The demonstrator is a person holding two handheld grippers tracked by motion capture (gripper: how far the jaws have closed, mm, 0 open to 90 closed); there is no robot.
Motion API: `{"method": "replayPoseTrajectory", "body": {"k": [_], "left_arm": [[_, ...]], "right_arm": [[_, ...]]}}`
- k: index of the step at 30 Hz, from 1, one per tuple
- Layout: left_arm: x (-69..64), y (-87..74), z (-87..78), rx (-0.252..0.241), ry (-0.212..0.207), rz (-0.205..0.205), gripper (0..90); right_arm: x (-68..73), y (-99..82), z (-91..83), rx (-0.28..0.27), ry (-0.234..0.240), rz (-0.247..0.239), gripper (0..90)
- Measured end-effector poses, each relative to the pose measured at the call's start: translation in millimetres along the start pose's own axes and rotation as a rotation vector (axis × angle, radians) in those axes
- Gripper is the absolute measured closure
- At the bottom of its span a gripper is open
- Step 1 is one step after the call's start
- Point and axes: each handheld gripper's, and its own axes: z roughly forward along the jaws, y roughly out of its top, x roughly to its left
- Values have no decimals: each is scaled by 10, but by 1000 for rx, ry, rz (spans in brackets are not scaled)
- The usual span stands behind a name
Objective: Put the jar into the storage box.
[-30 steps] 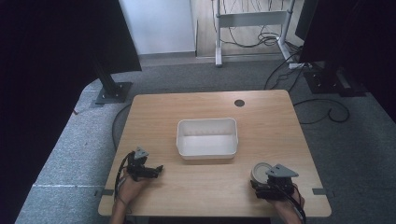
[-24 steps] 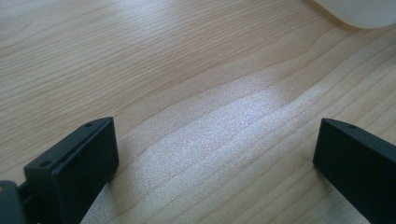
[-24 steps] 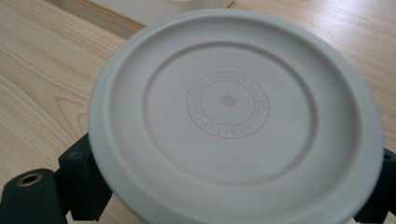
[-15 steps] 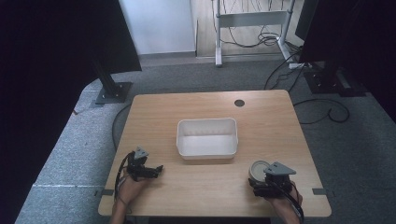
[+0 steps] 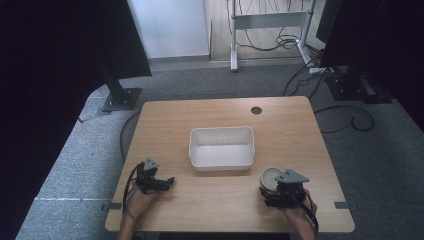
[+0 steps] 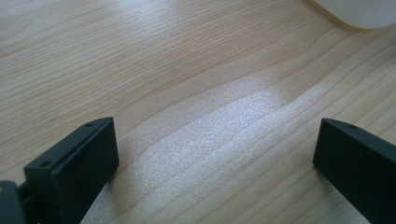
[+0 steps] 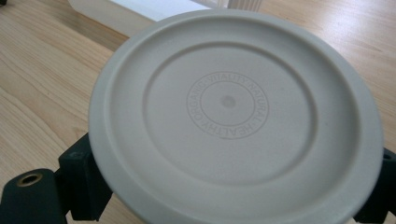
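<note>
Seen from the high view: a wooden desk (image 5: 210,120) with a white rectangular tub (image 5: 221,147) at its middle, long side toward the person, within reach of both hands. Near the front edge at the left, the left gripper (image 5: 167,181) lying low on the wood, pointed toward the middle, with nothing between its jaws. At the front right, the right gripper (image 5: 270,186) holding a round grey plate (image 5: 271,177) just short of the tub's near right corner, probably kept close so that the plate can go into the tub with a short forward move. From the left gripper view: two black jaws spread wide apart over bare wood grain, no object in the gap, a pale curved corner of the tub (image 6: 359,11) at the top right, so that gripper stands open and idle, likely waiting its turn. From the right gripper view: the plate (image 7: 233,112) face-on and close, its embossed ring of lettering at the centre, rim passing in front of both jaws at the lower left and lower right, seemingly closed on its lower edge, though the contact itself hidden behind the rim. Beyond the plate, the tub's wall (image 7: 112,16) near and straight ahead.
</note>
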Motion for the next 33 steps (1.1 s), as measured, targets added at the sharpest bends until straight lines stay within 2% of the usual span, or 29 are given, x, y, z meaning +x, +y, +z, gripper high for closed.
{"method": "replayPoseTrajectory", "body": {"k": [33], "left_arm": [[0, 0, 0, 0, 0, 0, 0]], "right_arm": [[228, 338, 227, -18, 63, -31, 96]]}}
